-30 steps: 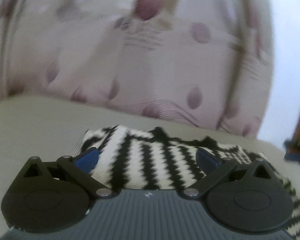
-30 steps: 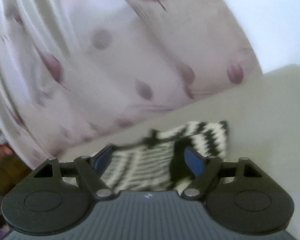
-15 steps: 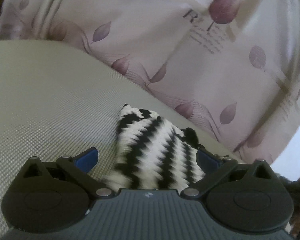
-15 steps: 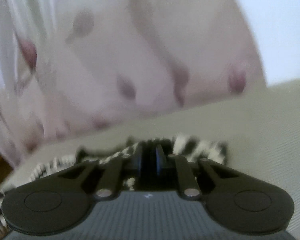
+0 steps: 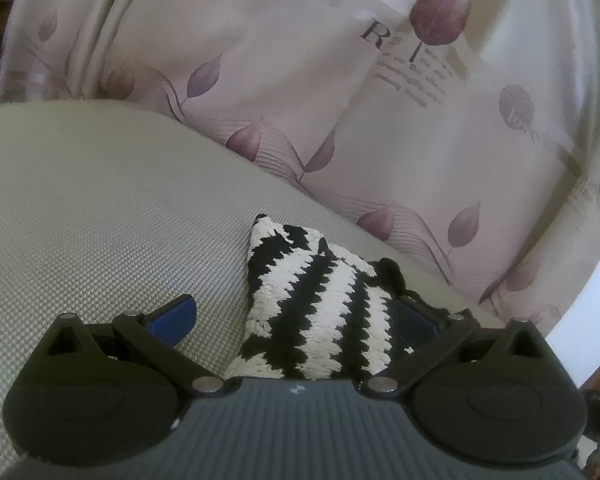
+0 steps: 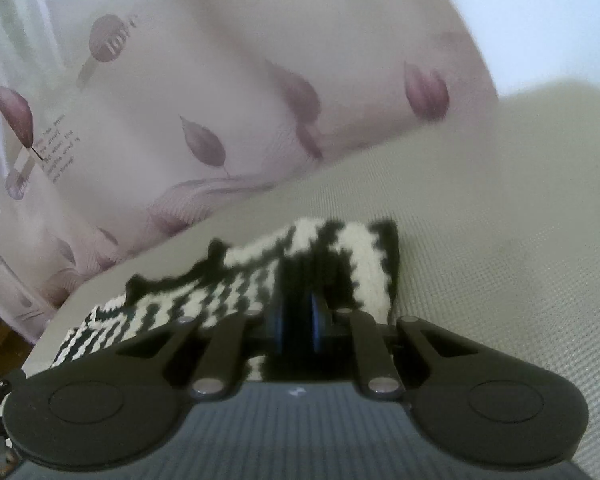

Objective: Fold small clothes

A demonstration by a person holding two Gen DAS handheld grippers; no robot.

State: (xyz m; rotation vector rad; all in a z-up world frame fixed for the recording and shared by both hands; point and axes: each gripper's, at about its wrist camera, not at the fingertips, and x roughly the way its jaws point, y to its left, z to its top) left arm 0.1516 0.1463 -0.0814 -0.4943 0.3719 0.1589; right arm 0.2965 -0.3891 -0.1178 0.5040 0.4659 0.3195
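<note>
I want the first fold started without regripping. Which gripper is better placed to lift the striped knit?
Right. The right gripper is shut on the striped knit; the left gripper stands open, one corner between its fingers, ungripped.

Chunky black-and-white knit garment [image 5: 320,300] lies on a matt, finely woven grey-green surface [image 5: 100,208]; behind, smooth printed curtain cloth [image 5: 380,140].

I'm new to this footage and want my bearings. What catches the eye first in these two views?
The black-and-white zigzag knit garment stands out, lying on the pale grey woven surface. The right tongs are shut on one end of it, while the left tongs stand open around the other. Behind hangs a pale curtain printed with purple leaves.
</note>
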